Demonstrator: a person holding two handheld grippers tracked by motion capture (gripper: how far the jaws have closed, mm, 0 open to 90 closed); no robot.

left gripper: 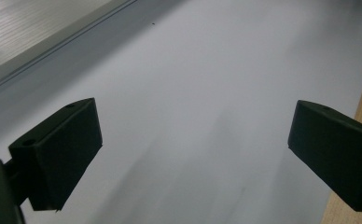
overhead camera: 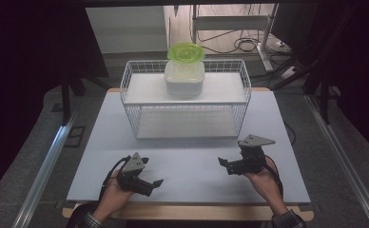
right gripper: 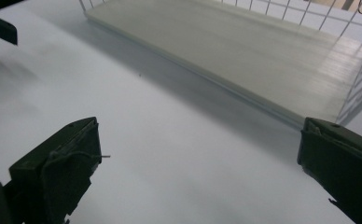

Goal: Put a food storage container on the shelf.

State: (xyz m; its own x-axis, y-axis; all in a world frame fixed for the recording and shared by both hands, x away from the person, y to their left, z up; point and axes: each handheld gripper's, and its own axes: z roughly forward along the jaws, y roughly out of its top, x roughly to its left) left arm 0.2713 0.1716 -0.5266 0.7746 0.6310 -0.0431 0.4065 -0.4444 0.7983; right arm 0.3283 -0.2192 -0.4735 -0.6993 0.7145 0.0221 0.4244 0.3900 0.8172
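Both grippers sit low in the high view, each held in a person's hand that comes in from the bottom edge. At lower left of that frame the left gripper point(overhead camera: 150, 183) lies just above the pale grey tabletop point(overhead camera: 187, 161), its black jaws pointing toward the middle, with a grey three-cornered plate on top. In the left gripper view its jaws stand wide apart with nothing between them, bare tabletop beneath, and a strip of light wood edge at the right border. At lower right of the high view the right gripper point(overhead camera: 224, 164) points left toward the centre, also topped by a grey three-cornered plate. In the right gripper view its jaws are spread wide and hold nothing; past them, in the upper half of the frame, lies the lower shelf of the white wire rack point(right gripper: 244, 51).

That white wire two-level rack point(overhead camera: 186, 102) stands on the tabletop in the middle of the high view, well apart from both grippers. On its upper shelf, toward the centre, rests a white square plastic container point(overhead camera: 184, 80), and a bright green round lid-like piece point(overhead camera: 186, 52) sits on top of it. The lower shelf point(overhead camera: 185, 124) carries nothing visible. Dark curtains flank the upper left and upper right of the high view, and cables lie on the floor beyond the rack at upper centre.
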